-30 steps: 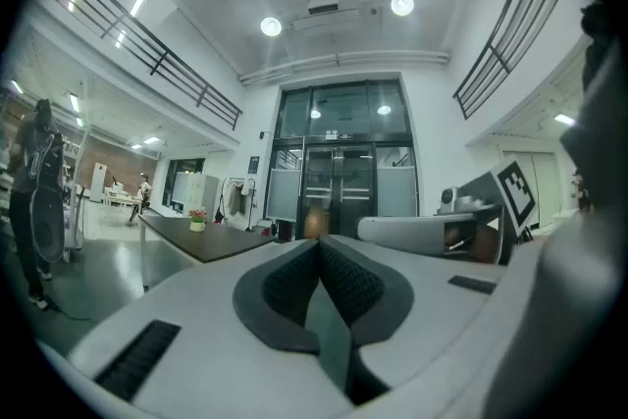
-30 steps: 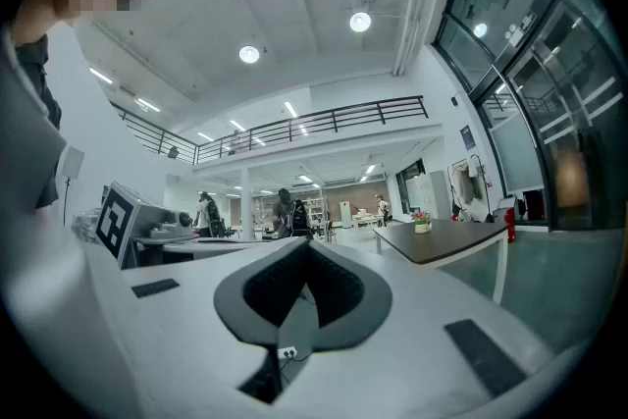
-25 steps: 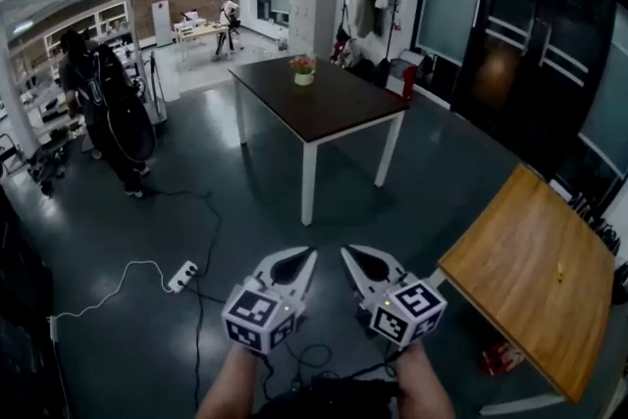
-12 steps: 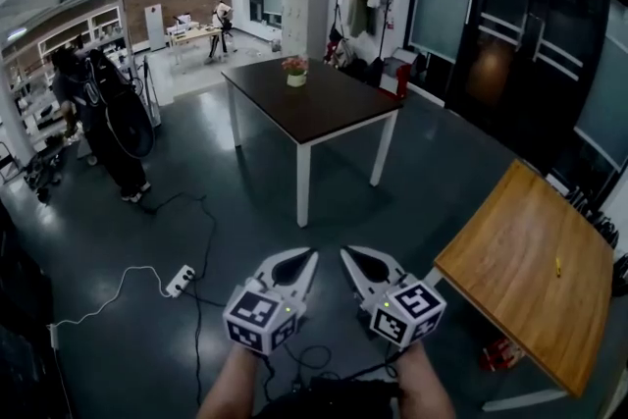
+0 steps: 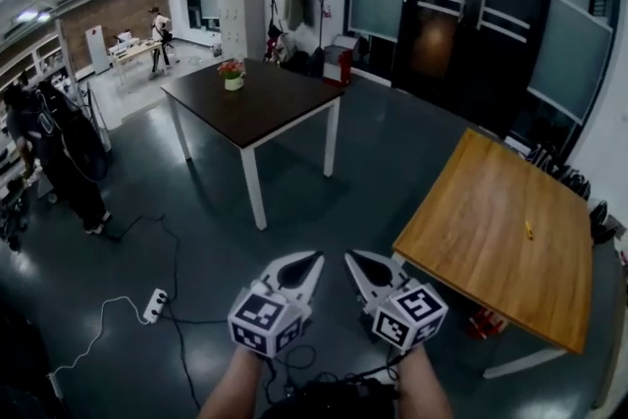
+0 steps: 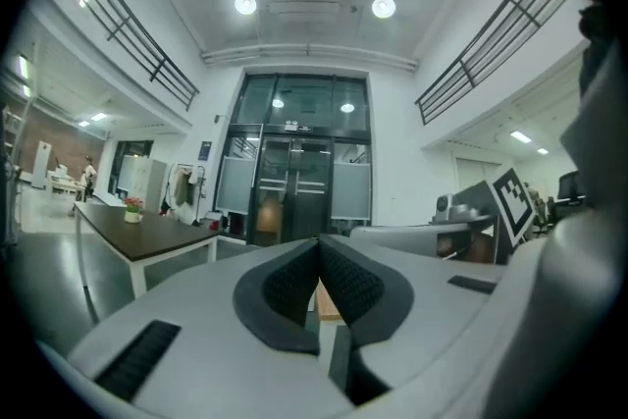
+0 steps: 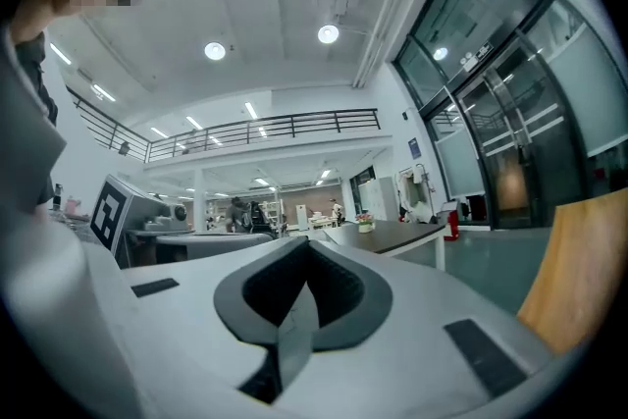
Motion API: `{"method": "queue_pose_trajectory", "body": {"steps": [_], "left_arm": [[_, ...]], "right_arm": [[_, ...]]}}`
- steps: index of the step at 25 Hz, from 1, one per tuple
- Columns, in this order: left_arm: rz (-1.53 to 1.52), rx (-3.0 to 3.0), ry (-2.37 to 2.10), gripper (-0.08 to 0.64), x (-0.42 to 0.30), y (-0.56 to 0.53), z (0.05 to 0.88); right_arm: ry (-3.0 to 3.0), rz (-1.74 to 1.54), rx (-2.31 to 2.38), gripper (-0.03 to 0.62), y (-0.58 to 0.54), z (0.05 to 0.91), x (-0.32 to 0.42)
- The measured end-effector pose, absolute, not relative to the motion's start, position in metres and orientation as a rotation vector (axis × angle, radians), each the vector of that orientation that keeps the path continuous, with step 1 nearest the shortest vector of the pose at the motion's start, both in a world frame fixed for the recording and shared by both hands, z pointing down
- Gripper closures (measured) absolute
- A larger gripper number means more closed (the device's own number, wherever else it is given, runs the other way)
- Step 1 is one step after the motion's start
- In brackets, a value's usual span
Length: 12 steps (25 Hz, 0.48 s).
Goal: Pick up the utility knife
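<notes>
**Small yellow knife far out on the wooden table, both tools closed and empty**

The only likely utility knife [image 5: 528, 229] is a small yellow thing lying alone toward the far right of the wooden table [image 5: 461, 221]; it is too small to show detail. I judge it light, stiff and smooth-cased, lying flat, best pinched across the middle of its handle, away from the blade end.

The left gripper [image 5: 312, 262] and right gripper [image 5: 355, 260] are held level, near the table's near-left corner and well apart from the knife, each with jaws pressed together on nothing.

The tabletop looks smooth and otherwise bare. Farther left stand a dark table [image 5: 255, 108] with a flower pot [image 5: 233, 74], and cables and a power strip [image 5: 155, 304] lie on the shiny floor.
</notes>
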<state>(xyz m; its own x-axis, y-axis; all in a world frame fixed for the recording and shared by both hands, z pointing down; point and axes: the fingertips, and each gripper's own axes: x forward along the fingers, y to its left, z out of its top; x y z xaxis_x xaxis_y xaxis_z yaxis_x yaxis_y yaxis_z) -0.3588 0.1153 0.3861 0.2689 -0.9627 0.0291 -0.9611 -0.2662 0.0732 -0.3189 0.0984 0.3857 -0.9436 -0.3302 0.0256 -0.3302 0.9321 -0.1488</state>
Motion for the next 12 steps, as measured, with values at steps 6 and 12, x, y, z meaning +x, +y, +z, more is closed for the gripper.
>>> {"method": "queue_pose_trajectory", "body": {"steps": [6,12], "left_arm": [[-0.017,2.584,-1.626,0.552,-0.279,0.065,0.382],[0.002,2.672,-1.412,0.552,-0.190,0.008,0.381]], "right_arm": [[-3.043,0.239,0.790,0.591,0.056,0.384,-0.236],[-2.984,0.266,1.027,0.591,0.008,0.382,-0.144]]}}
